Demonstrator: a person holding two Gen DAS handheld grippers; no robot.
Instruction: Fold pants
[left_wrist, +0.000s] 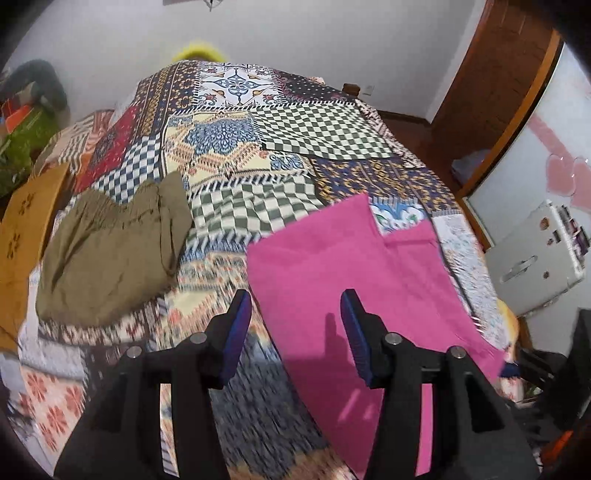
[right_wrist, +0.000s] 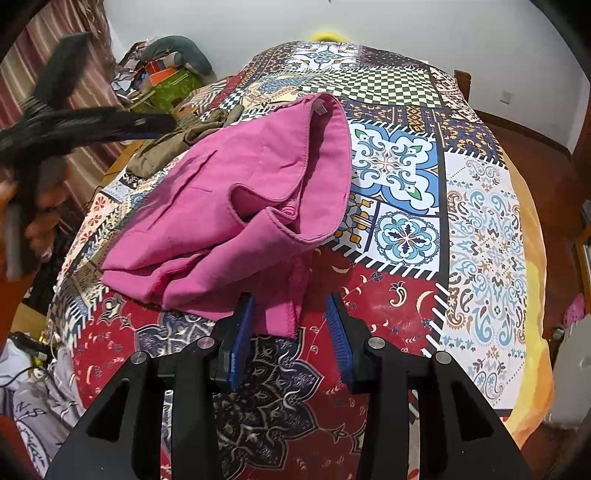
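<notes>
Pink pants (right_wrist: 236, 206) lie bunched and partly doubled over on the patchwork bedspread (right_wrist: 406, 177), the waist opening facing the far side. My right gripper (right_wrist: 290, 332) hovers over their near corner. That corner lies between the blue pads, and the right pad stands clear of the cloth. In the left wrist view the pink pants (left_wrist: 351, 266) spread flat on the right. My left gripper (left_wrist: 295, 325) is open above their left edge, holding nothing. From the right wrist view the left gripper (right_wrist: 147, 123) shows blurred at upper left, in a hand (right_wrist: 40, 210).
Folded olive pants (left_wrist: 110, 251) rest on the left part of the bed. An orange board (left_wrist: 22, 240) leans at the bed's left edge, with a clutter pile (right_wrist: 166, 74) behind it. A white appliance (left_wrist: 535, 266) and a wooden door (left_wrist: 491, 74) stand to the right.
</notes>
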